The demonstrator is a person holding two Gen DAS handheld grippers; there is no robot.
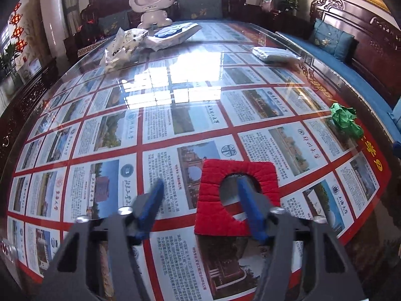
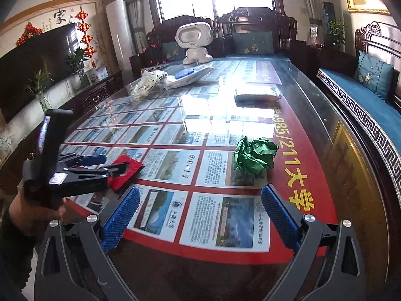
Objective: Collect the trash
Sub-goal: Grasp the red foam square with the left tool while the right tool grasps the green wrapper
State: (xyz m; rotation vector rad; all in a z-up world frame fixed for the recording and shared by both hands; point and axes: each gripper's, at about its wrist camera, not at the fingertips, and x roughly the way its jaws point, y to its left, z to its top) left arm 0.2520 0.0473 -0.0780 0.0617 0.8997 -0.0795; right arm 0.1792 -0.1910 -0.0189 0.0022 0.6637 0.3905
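A red cloth piece [image 1: 213, 200] with a round cut-out lies flat on the glass-topped table [image 1: 175, 95]. My left gripper [image 1: 200, 188] is open, its right finger over the cut-out and its left finger beside the cloth. The cloth also shows in the right wrist view [image 2: 124, 170], with the left gripper [image 2: 100, 164] at it. A crumpled green paper ball [image 2: 254, 156] lies ahead of my right gripper [image 2: 200, 198], which is open and empty; the ball also shows in the left wrist view [image 1: 344, 119].
At the table's far end stand a white toy robot [image 2: 194, 42], a crumpled white plastic bag [image 2: 149, 82], a flat white packet with a blue print [image 2: 188, 75] and a folded white packet [image 2: 258, 94]. A blue-cushioned wooden bench [image 2: 363, 105] runs along the right side.
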